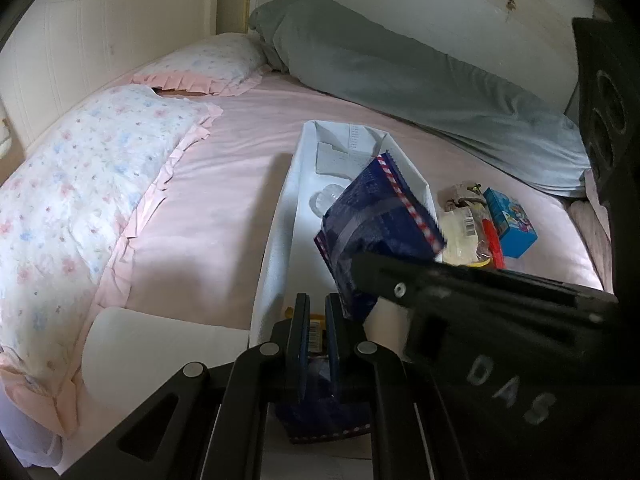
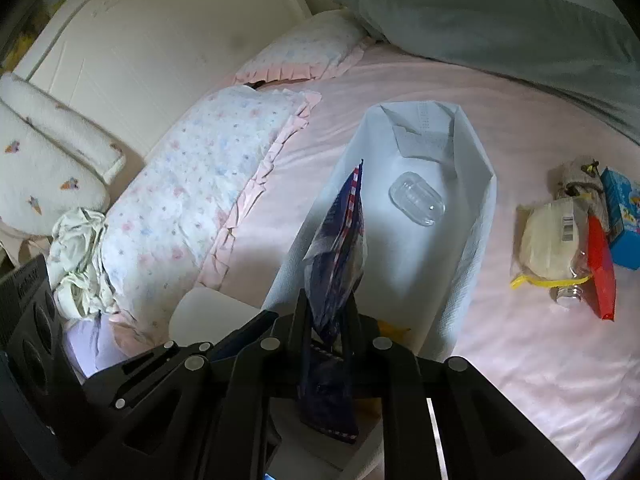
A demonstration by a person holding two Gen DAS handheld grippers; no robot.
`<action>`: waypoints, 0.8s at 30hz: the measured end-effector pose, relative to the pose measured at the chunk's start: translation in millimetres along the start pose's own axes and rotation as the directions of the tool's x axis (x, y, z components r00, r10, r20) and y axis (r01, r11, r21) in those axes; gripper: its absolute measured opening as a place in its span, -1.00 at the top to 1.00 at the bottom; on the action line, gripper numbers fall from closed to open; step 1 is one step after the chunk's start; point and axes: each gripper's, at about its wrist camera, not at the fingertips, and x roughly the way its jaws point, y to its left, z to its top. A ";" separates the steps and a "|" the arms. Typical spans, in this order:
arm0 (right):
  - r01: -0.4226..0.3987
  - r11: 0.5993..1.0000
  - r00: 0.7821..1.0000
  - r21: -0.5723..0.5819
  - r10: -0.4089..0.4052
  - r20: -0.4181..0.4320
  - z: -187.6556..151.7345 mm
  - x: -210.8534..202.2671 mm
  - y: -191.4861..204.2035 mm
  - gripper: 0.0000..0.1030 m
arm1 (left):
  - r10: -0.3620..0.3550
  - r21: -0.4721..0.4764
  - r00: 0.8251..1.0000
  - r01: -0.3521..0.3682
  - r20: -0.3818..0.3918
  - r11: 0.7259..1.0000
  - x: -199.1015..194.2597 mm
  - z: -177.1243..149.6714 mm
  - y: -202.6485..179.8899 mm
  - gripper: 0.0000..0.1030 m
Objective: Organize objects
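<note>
Right claw: right gripper (image 2: 326,316) is clenched on a dark blue packet (image 2: 336,240) with a red-and-white striped edge, held edge-on above the near end of the white box (image 2: 472,240).
Left claw: left gripper (image 1: 318,320) has its two fingers drawn close together; a dark blue packet end lies beneath its base, but I cannot tell whether the fingers pinch anything.
Packet from the left wrist view: the dark blue packet (image 1: 376,216) tilts over the box (image 1: 288,208), with the right gripper's black body (image 1: 480,304) crossing in front of it.
Box: long, white, open-topped, lying on the pink bedsheet (image 2: 520,360).
Box contents: a clear plastic case (image 2: 417,198) on the floor near the middle; folded white flaps (image 2: 424,136) at the far end.
Loose items: right of the box on the sheet, well apart from it, a clear bag with a pale contents and yellow zip (image 2: 552,240), a red strip (image 2: 600,268) and a blue carton (image 2: 622,220), clustered and touching.
Bedding: two floral pillows (image 2: 192,184) with pink ruffles on the left; a grey bolster (image 2: 500,20) along the far side.
Near corner: a white rounded object (image 1: 160,356) just beside the box.
</note>
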 end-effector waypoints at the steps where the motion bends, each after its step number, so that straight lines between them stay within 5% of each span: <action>1: -0.004 1.000 1.000 0.004 0.004 0.011 1.2 -2.4 -0.1 0.67 | 0.000 -0.003 1.000 0.000 0.002 1.000 -0.4 -0.1 0.0 0.83; 3: -0.010 1.000 0.998 0.017 0.009 0.059 5.0 -12.1 -1.2 0.66 | -0.008 -0.013 1.000 0.008 0.010 1.000 -2.1 1.5 0.7 0.83; 7: -0.030 0.998 0.985 0.049 0.021 0.170 10.4 -34.9 -12.1 0.18 | -0.033 -0.026 0.999 0.034 0.041 0.999 -6.9 7.7 0.7 0.83; 11: -0.001 0.994 0.972 0.107 -0.024 0.233 19.4 -50.8 -41.6 0.18 | -0.079 -0.017 0.995 0.080 0.067 0.997 -7.4 16.0 -10.7 0.83; 19: 0.146 0.924 0.943 0.352 -0.238 0.233 20.6 -82.5 -160.2 0.17 | -0.251 0.098 0.966 0.244 0.058 0.965 17.8 33.3 -63.0 0.83; 22: 0.201 0.883 0.937 0.424 -0.299 0.180 15.2 -81.2 -198.2 0.16 | -0.290 0.128 0.957 0.284 0.031 0.950 26.8 32.4 -81.4 0.83; 24: 0.310 0.859 0.918 0.407 -0.383 0.108 12.2 -67.3 -213.3 0.16 | -0.309 0.123 0.951 0.307 0.000 0.944 32.8 31.5 -93.0 0.83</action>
